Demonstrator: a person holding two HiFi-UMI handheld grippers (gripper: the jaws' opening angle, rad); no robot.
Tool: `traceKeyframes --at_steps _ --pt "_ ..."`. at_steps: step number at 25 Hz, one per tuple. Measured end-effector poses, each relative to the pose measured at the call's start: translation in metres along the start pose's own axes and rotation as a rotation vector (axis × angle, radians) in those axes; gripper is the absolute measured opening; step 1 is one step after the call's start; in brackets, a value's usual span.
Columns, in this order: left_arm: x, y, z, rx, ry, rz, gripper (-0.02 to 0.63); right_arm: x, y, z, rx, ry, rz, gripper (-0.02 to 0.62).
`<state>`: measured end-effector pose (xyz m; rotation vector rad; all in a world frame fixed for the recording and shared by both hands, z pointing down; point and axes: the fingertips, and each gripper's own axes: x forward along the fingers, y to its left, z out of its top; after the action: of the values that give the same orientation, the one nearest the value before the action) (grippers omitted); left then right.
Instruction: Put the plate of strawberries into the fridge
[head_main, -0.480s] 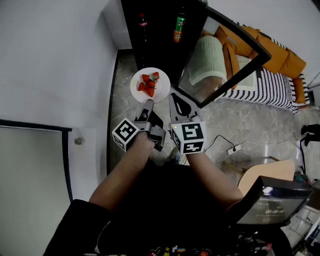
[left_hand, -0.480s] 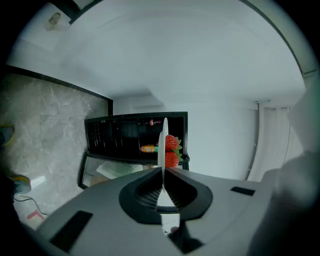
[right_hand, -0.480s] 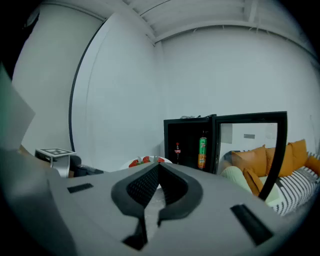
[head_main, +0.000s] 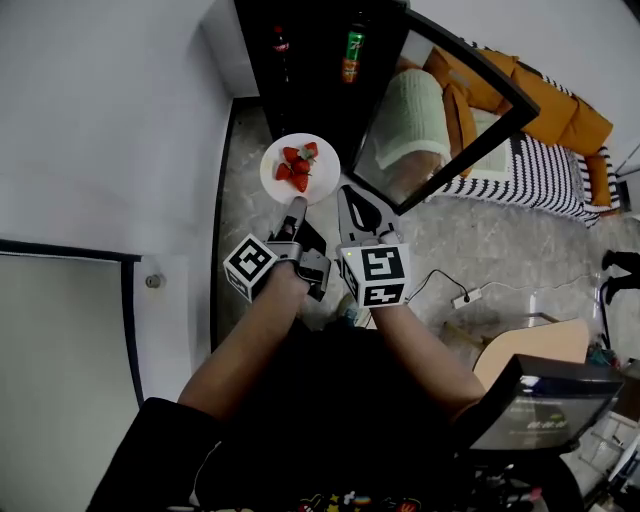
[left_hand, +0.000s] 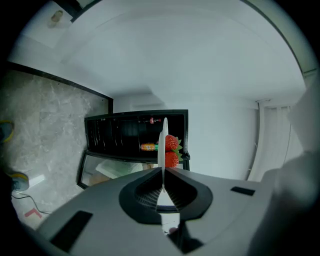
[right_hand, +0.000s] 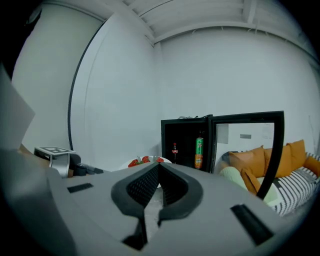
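A white plate with several red strawberries hangs in front of the open black fridge. My left gripper is shut on the plate's near rim. In the left gripper view the plate stands edge-on between the jaws, strawberries to its right. My right gripper is just right of the plate, jaws shut and empty. In the right gripper view the strawberries show beyond my gripper, with the fridge behind.
The fridge's glass door stands swung open to the right. A dark bottle and a green bottle stand inside. An orange sofa with a striped cover is at right. A white wall runs along the left. A cable lies on the floor.
Both grippers and the plate have edged slightly toward the fridge; otherwise nothing differs.
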<state>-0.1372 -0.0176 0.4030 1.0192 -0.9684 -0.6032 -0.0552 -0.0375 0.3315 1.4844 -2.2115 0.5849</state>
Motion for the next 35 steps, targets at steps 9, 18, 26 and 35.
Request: traceKeyframes --at_steps 9,18,26,35 --pt "0.018 0.0 -0.052 0.007 -0.034 0.007 0.015 -0.021 -0.047 -0.007 0.005 -0.007 0.038 0.005" --pt "0.033 0.019 -0.076 0.015 -0.059 0.009 0.015 -0.023 -0.072 -0.027 0.004 -0.011 0.074 0.005" --pt "0.031 0.014 -0.074 0.021 -0.074 -0.003 0.015 -0.025 -0.071 -0.024 0.002 -0.022 0.088 0.005" --pt "0.061 0.015 -0.065 0.033 -0.05 -0.037 0.015 -0.01 -0.079 -0.019 -0.045 -0.035 0.082 0.005"
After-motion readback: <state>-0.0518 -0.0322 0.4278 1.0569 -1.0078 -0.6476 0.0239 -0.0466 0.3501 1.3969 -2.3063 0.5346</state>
